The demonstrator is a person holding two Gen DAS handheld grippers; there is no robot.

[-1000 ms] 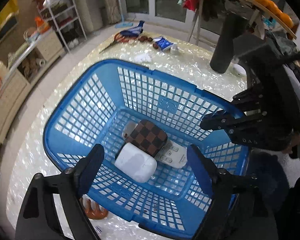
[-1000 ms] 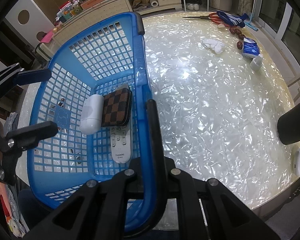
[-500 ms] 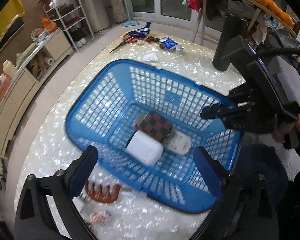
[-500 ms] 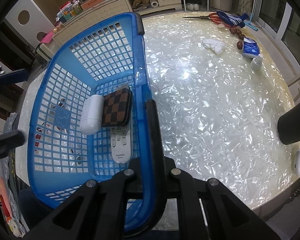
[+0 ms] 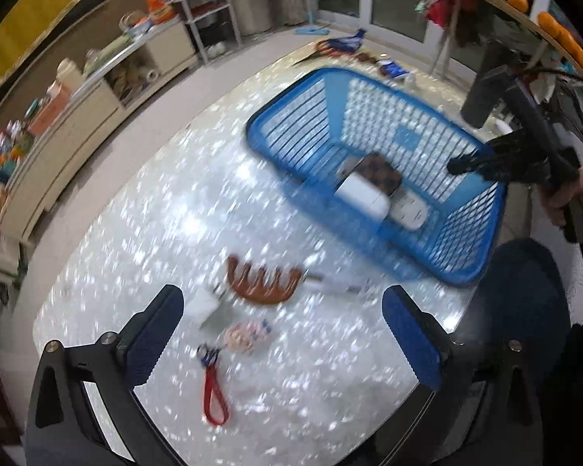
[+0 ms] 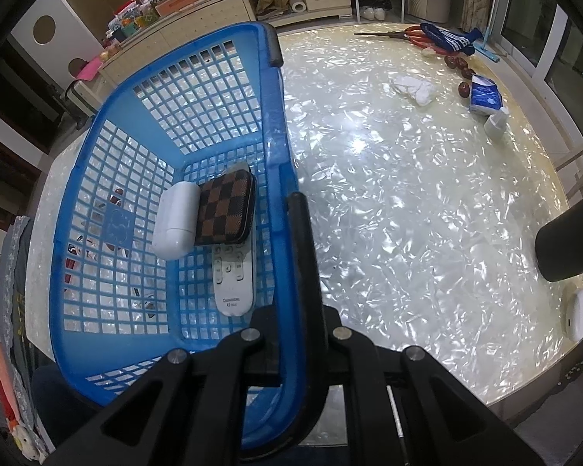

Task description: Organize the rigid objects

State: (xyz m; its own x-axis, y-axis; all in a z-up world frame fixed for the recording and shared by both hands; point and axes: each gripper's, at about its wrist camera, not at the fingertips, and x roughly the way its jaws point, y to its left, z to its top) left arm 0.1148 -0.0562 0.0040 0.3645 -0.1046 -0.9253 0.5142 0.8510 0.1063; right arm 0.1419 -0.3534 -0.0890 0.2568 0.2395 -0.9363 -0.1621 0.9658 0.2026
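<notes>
A blue plastic basket stands on the pearly table. In it lie a white case, a brown checkered pouch and a white remote. My right gripper is shut on the basket's rim; it shows in the left wrist view. My left gripper is open and empty above the table's near part, over a brown hair claw, a small pink item and a red strap with a keyring.
A white and grey flat object lies beside the claw. Far across the table lie scissors, a blue knit item, a white tissue, dates and a tissue pack. A black cylinder stands at the right edge.
My left gripper has pulled back and swung left, away from the basket, bringing the hair claw, pink item and red strap into view. The right gripper stays shut on the rim.
</notes>
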